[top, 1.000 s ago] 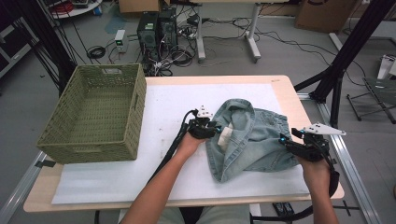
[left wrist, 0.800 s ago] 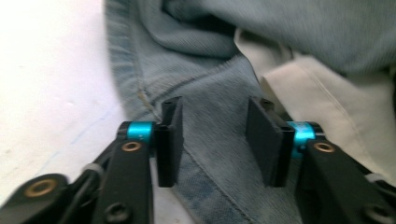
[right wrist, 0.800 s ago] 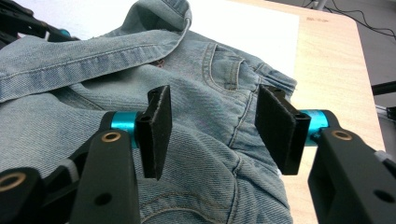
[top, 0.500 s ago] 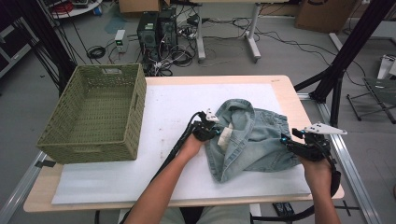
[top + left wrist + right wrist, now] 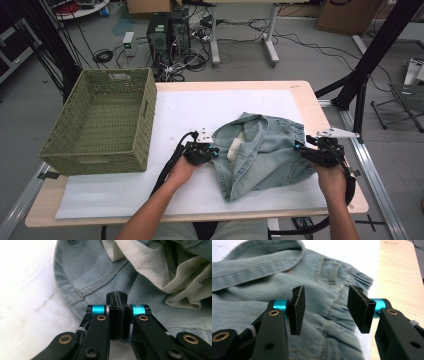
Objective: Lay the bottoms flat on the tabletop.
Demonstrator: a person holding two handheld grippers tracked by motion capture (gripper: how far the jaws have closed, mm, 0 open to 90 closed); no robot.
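The denim shorts (image 5: 262,150) lie crumpled on the white sheet (image 5: 200,110) at the right half of the table (image 5: 300,86), waistband toward the far side, pale pocket lining (image 5: 180,277) turned out at their left edge. We read their long axis as running left to right, between our 2 hands.

Our left gripper (image 5: 202,151) sits at the shorts' left edge. In the left gripper view its jaws have just been closing and now stand pressed flat together, with the denim hem running under and behind them; the fabric appears pinched at the tips, though the contact itself is hidden by the jaws.

Our right gripper (image 5: 320,150) hovers at the shorts' right edge, jaws about half open and holding nothing; the right gripper view shows the back pocket (image 5: 329,272) and gathered waistband just beyond and below the pads (image 5: 296,306).

So the right hand is the free one, and the cloth lies straight ahead of its fingers. The wicker basket (image 5: 100,125) stands well apart at the left.
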